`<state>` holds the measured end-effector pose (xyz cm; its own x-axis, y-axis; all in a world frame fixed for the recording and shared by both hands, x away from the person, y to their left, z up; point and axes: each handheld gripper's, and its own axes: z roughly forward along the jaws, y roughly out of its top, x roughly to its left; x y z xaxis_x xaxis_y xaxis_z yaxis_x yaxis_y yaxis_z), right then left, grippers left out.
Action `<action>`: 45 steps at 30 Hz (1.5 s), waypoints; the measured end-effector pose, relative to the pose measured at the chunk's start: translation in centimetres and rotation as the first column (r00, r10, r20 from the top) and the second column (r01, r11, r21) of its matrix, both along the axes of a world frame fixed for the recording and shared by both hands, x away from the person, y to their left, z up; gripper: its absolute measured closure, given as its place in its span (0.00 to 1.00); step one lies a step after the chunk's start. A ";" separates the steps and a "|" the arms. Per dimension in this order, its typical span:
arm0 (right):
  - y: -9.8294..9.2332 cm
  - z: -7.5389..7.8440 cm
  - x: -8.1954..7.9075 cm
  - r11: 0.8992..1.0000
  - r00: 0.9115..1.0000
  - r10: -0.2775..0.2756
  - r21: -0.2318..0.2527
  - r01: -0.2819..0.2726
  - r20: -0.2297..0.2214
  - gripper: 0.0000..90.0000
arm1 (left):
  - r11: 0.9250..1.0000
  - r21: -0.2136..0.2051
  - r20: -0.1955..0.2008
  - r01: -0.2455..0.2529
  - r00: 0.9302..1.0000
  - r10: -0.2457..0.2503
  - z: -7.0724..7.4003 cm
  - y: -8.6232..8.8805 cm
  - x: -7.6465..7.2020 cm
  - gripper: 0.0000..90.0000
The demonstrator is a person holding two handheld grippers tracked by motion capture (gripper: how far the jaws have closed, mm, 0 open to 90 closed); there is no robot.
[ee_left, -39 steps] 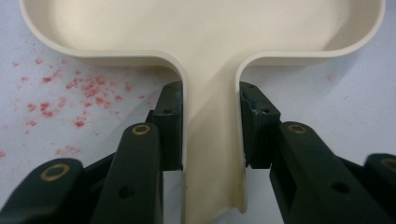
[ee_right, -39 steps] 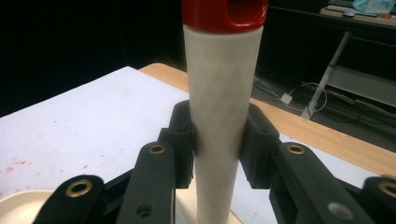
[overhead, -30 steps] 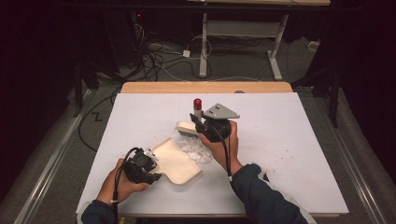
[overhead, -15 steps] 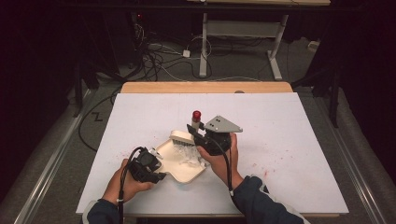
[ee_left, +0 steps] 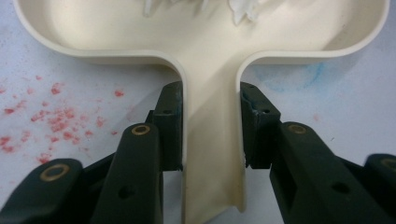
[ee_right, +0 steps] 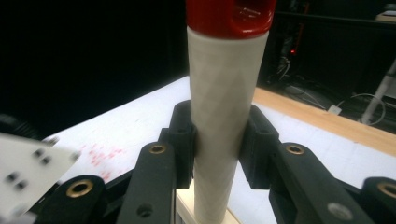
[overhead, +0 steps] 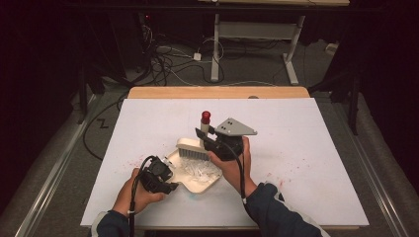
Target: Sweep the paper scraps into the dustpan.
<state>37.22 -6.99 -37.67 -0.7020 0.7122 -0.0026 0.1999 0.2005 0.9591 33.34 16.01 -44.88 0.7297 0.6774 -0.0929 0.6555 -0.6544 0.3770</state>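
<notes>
White table [overhead: 306, 163], cream plastic dustpan [ee_left: 205, 42], ribbed brush handle [ee_right: 226, 116]

1. The dustpan [overhead: 195, 174] is cream plastic with a shallow rounded tray and a short channel-shaped handle [ee_left: 212, 140]. It lies flat on the white table, handle toward the person.
2. White scraps [overhead: 197, 169] lie piled inside the dustpan's tray.
3. The brush [overhead: 190, 147] has a cream block head with pale bristles pointing down at the dustpan's far edge. Its white stem [ee_right: 224, 116] stands upright and ends in a red cap [overhead: 205, 116].
</notes>
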 end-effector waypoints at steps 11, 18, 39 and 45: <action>-3.8 2.2 1.6 0.993 0.994 -0.107 0.053 0.106 0.032 0.78 | 1.000 0.009 -0.003 0.011 1.000 -0.011 -0.1 0.0 0.0 0.70; -5.7 1.5 1.6 0.984 0.983 -0.177 -0.010 0.177 0.043 0.78 | 1.000 0.009 -0.007 0.016 1.000 -0.016 -0.1 0.0 -0.2 0.70; -4.7 -0.1 -3.2 0.994 0.996 -0.082 -0.074 0.081 -0.016 0.78 | 0.999 0.022 -0.014 0.034 0.999 -0.034 0.2 -1.6 -0.1 0.70; -3.7 -0.1 -3.6 0.998 0.999 -0.038 -0.055 0.037 -0.023 0.78 | 0.997 0.062 -0.014 0.038 0.999 -0.037 0.5 -1.9 -0.1 0.70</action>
<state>33.67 -10.70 -37.76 -0.6749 0.7375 -0.0255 0.2316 0.2445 0.9416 33.22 14.10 -44.37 0.7538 0.6543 -0.0611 0.6345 -0.7006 0.3263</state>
